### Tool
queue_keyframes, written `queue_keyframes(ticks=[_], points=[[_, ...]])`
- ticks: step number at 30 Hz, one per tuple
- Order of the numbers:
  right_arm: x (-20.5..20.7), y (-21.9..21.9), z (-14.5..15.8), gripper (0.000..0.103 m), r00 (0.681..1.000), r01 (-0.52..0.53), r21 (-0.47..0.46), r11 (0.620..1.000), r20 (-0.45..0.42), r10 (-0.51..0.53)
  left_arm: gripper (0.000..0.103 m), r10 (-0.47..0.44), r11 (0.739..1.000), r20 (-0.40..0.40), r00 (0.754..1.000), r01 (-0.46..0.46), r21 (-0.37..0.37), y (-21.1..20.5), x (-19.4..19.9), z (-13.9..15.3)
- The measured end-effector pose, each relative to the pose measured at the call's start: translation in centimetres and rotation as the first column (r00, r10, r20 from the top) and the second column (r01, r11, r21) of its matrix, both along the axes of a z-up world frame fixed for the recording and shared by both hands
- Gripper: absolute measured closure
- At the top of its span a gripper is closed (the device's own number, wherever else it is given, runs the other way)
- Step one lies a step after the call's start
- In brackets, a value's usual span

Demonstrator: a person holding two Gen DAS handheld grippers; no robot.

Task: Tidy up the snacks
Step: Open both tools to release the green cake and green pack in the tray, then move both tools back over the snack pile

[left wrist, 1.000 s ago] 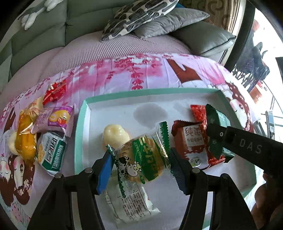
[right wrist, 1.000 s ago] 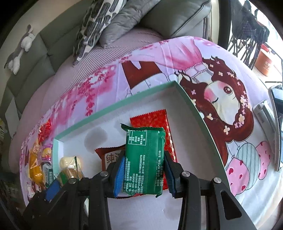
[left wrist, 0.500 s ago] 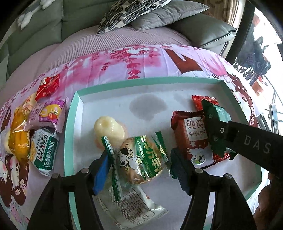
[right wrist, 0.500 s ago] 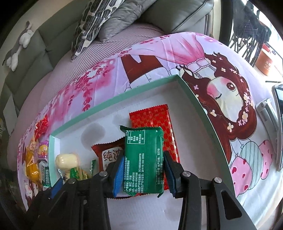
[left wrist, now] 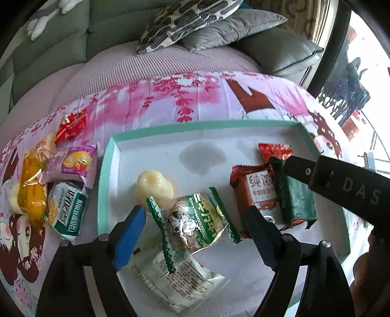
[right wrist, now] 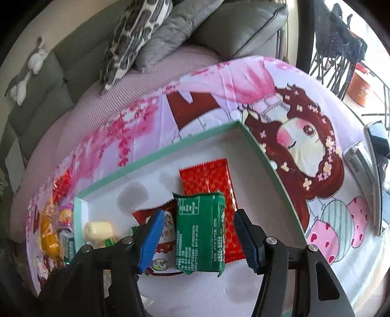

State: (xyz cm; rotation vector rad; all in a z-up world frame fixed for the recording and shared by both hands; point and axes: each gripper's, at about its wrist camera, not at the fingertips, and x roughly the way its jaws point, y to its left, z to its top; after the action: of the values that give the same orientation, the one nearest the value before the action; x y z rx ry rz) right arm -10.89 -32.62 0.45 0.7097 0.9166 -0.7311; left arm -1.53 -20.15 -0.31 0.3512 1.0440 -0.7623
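A white tray with a teal rim [left wrist: 107, 175] [right wrist: 263, 156] lies on the pink cloth. My left gripper [left wrist: 195, 231] is open; a green-and-clear cow-print snack [left wrist: 195, 219] lies loose between its fingers, on a clear white packet [left wrist: 178, 275], beside a pale yellow snack [left wrist: 153, 185]. My right gripper [right wrist: 198, 239] is open around a green packet [right wrist: 199, 231] [left wrist: 296, 197] that rests on a red packet [right wrist: 209, 180] and a brown-red packet [left wrist: 256, 190]. Neither gripper holds anything.
Several snacks lie left of the tray: a red one [left wrist: 72, 124], a purple one [left wrist: 70, 163], an orange one [left wrist: 31, 185], a green-white one [left wrist: 67, 209]. A phone [right wrist: 375, 175] lies at the right. A sofa with cushions [left wrist: 190, 22] stands behind.
Both grippers opened. The left let go of the cow-print snack in the tray; the right let go of the green packet on the red packets. Both have drawn back slightly.
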Motion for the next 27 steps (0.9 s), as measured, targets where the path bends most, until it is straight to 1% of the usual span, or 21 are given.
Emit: queue_keyframes(ticks=[4, 9, 12, 15, 17, 18, 20, 24, 27], points=[[-0.2, 0.0, 0.8, 0.040, 1.000, 0.008, -0.014, 1.000, 0.025, -0.008, 0.018, 0.023, 0.999, 0.008, 1.000, -0.023, -0.024, 0.8, 0.4, 1.0], [-0.3, 0.0, 0.7, 0.040, 1.000, 0.012, -0.005, 1.000, 0.024, -0.012, 0.016, 0.111, 0.994, 0.000, 0.994, -0.111, -0.023, 2.5, 2.2, 1.3], [0.0, 0.2, 0.7, 0.040, 1.000, -0.002, -0.008, 1.000, 0.018, 0.002, 0.016, 0.195, 0.980, -0.003, 0.981, -0.195, -0.029, 4.1, 3.5, 1.7], [0.5, 0.8, 0.8, 0.040, 1.000, -0.024, -0.014, 1.000, 0.015, 0.024, 0.016, 0.299, 0.954, -0.003, 0.954, -0.299, -0.027, 6.1, 4.9, 1.8], [0.9, 1.2, 0.8, 0.040, 0.999, -0.042, -0.016, 0.999, 0.010, 0.042, 0.016, 0.366, 0.930, -0.014, 0.931, -0.366, -0.019, 7.4, 5.9, 1.5], [1.1, 1.5, 0.7, 0.040, 0.999, -0.052, -0.017, 0.998, 0.006, 0.052, 0.016, 0.405, 0.914, -0.022, 0.914, -0.406, -0.012, 8.2, 6.5, 1.4], [1.6, 2.0, 0.7, 0.040, 0.997, -0.073, -0.022, 0.997, -0.001, 0.073, 0.016, 0.457, 0.889, -0.032, 0.889, -0.457, -0.002, 9.3, 7.2, 1.1], [2.4, 3.0, 0.9, 0.040, 0.994, -0.113, -0.034, 0.993, -0.005, 0.113, 0.016, 0.522, 0.852, -0.050, 0.851, -0.523, 0.007, 11.0, 8.1, 0.9], [3.0, 3.8, 1.0, 0.040, 0.990, -0.142, -0.043, 0.989, -0.009, 0.142, 0.015, 0.544, 0.838, -0.059, 0.837, -0.545, 0.005, 11.7, 8.5, 0.7]])
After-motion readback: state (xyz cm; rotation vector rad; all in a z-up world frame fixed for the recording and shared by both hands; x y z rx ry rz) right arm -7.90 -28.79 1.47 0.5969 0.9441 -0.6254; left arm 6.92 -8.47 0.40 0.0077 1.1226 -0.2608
